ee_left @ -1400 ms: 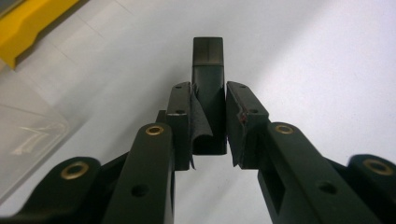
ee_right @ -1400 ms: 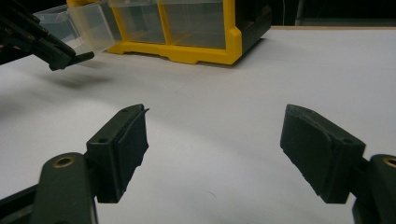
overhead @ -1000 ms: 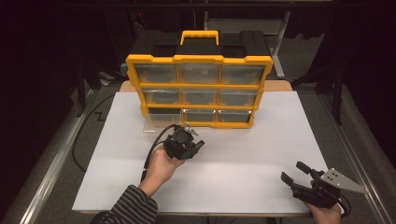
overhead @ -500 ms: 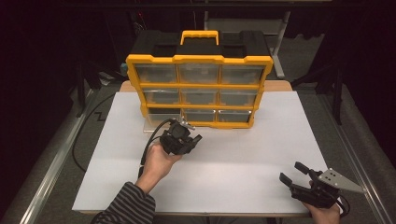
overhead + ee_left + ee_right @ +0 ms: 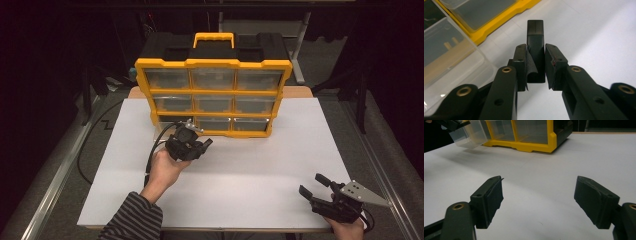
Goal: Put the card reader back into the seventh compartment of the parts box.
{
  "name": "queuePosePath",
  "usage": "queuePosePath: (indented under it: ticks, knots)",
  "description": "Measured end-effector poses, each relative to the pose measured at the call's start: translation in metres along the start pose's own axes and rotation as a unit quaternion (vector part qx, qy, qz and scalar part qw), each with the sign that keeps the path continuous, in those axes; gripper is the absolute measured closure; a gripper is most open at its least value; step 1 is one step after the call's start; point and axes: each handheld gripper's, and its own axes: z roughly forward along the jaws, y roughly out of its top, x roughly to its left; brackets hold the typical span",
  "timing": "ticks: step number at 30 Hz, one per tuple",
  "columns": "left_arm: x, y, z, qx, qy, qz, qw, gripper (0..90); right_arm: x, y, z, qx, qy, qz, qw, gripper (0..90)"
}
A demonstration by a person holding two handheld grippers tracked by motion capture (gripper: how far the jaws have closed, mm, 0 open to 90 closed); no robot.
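Pinching a small black block (image 5: pixel 535 50) lengthwise between its jaws, the left gripper (image 5: pixel 186 143) points it forward; right gripper (image 5: pixel 327 197) jaws spread.

The left gripper (image 5: pixel 535 66) has its jaws clamped on a small black block between them, while the right gripper (image 5: pixel 549 202) stands wide apart, nothing between its jaws.
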Motion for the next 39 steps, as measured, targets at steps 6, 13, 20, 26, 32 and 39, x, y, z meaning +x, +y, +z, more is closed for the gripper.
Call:
queuePosePath:
  ticks: [6,13,20,26,32,39]
  knots:
    - [0.002,0.003,-0.007,-0.005,0.007,0.000,1.0000,72.7,0.000,0.000,0.000,0.000,0.001,0.000,1.0000,23.6]
    - [0.010,0.006,-0.014,-0.011,0.010,-0.011,0.9998,72.7,0.000,0.000,0.000,0.000,0.001,0.000,1.0000,23.6]
    - [0.019,0.009,-0.023,-0.017,0.021,-0.020,0.9994,72.7,0.000,0.000,0.000,0.000,0.002,-0.001,1.0000,23.6]
    - [0.028,0.009,-0.024,-0.018,0.029,-0.031,0.9989,72.7,0.000,0.000,0.000,0.001,0.001,-0.001,1.0000,23.6]
    - [0.033,0.009,-0.023,-0.016,0.037,-0.037,0.9985,72.7,0.000,0.000,0.000,0.001,0.000,-0.001,1.0000,23.6]
    - [0.040,0.008,-0.024,-0.019,0.042,-0.047,0.9978,72.7,0.000,0.000,0.000,0.001,0.001,0.000,1.0000,23.6]
